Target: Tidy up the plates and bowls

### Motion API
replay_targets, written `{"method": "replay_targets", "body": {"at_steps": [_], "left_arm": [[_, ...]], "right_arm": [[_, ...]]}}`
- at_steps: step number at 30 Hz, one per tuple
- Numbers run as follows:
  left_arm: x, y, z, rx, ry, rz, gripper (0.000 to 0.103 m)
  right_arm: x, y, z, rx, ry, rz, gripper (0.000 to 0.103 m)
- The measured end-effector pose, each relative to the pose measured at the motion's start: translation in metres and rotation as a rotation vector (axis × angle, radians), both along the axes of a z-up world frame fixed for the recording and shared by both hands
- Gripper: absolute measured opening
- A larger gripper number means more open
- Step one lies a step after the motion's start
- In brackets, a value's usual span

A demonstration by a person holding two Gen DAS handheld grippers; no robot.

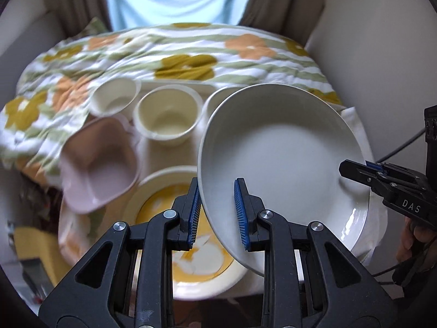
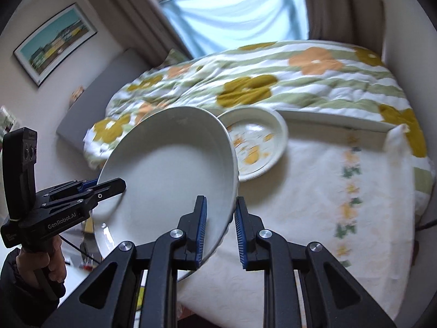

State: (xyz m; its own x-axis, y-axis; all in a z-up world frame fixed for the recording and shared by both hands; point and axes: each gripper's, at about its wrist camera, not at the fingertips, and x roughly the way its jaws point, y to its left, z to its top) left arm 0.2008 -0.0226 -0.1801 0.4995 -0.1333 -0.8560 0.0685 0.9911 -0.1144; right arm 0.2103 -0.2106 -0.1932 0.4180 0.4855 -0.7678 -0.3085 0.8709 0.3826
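Both grippers clenched on one white plate (image 1: 284, 161), held tilted above the table (image 2: 300, 205). Left gripper (image 1: 217, 213) pinched the rim on one side; right gripper (image 2: 220, 231) pinched the opposite rim, its pads (image 2: 202, 227) straddling the edge. Below, on the white cloth: a yellow-patterned plate (image 1: 191, 262) at the near edge, a pink square bowl (image 1: 98, 164) toward the left edge, two cream cups (image 1: 168, 114) behind it. A floral plate (image 2: 259, 142) lay near the far edge, beside the flowered quilt (image 2: 273, 82).
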Motion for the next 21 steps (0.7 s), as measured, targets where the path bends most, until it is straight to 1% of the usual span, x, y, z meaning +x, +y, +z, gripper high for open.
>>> {"method": "replay_targets", "body": {"at_steps": [1, 5, 8, 11, 15, 21], "left_arm": [[-0.010, 0.011, -0.006, -0.003, 0.011, 0.021, 0.021], [-0.029, 0.045, -0.031, -0.022, 0.059, 0.074, 0.021], [-0.034, 0.067, -0.055, -0.044, 0.097, 0.083, 0.021], [-0.033, 0.081, -0.077, -0.060, 0.127, 0.080, 0.021], [-0.029, 0.087, -0.097, -0.034, 0.140, 0.051, 0.021], [-0.019, 0.084, -0.108, -0.011, 0.141, 0.007, 0.021]], "right_arm": [[-0.002, 0.010, -0.006, -0.003, 0.014, 0.021, 0.019], [-0.008, 0.043, -0.025, -0.019, 0.055, 0.075, 0.019], [-0.011, 0.067, -0.043, -0.054, 0.079, 0.093, 0.019], [-0.014, 0.081, -0.056, -0.086, 0.097, 0.092, 0.019], [-0.017, 0.093, -0.068, -0.134, 0.117, 0.082, 0.019], [-0.018, 0.097, -0.074, -0.176, 0.127, 0.043, 0.019]]}}
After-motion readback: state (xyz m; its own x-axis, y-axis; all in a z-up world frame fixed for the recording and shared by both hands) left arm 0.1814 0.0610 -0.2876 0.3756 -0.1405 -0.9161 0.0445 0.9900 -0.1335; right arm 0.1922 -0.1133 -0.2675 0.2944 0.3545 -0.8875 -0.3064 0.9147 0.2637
